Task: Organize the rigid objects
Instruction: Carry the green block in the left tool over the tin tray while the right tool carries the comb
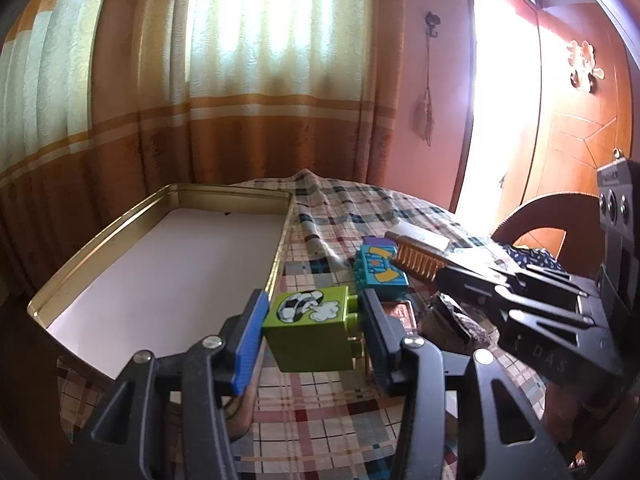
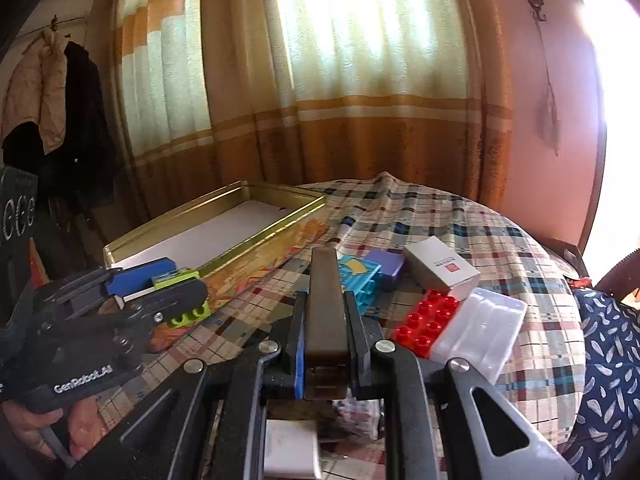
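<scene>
You have two tools in play; the left tool (image 1: 314,332) carries one green block (image 1: 308,330), the right tool (image 2: 325,338) carries one brown comb (image 2: 326,308); toy blocks total four: the green one, one teal block (image 2: 360,280), one purple block (image 2: 386,266), one red studded block (image 2: 426,322); you have one gold tin tray (image 2: 256,236) on the worktop; white items you can count: one white carton (image 2: 440,268), one white plastic lid-like tray (image 2: 480,330), one white flat piece (image 2: 290,450) low between the right tool's arms, kind unclear; one copper-coloured square piece (image 1: 398,312) beside the green block; one checked cloth (image 2: 460,216) covers the worktop.
</scene>
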A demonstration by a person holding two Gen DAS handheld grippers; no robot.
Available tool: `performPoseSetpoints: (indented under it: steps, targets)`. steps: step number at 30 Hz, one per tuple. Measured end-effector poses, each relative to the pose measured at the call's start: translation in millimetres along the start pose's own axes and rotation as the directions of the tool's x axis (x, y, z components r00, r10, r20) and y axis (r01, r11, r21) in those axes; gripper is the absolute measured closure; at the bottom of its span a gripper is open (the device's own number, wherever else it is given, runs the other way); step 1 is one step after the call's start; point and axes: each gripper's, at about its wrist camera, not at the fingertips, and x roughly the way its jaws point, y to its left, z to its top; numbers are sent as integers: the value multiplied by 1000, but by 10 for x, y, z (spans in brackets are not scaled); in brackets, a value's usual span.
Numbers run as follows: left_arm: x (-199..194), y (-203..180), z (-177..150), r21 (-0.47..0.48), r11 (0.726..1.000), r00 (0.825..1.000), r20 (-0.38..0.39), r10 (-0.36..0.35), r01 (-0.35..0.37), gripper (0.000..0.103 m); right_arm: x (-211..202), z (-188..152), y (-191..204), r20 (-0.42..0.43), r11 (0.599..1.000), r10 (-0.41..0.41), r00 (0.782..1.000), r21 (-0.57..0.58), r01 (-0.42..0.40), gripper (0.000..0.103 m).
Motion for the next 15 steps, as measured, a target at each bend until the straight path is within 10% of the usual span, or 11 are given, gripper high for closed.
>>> performPoseSetpoints:
  steps: [15]
  targets:
    - [-22, 167, 42, -36, 999, 999, 30, 27, -26, 57, -1, 28, 155, 3, 1000, 25, 1000, -18, -25, 86]
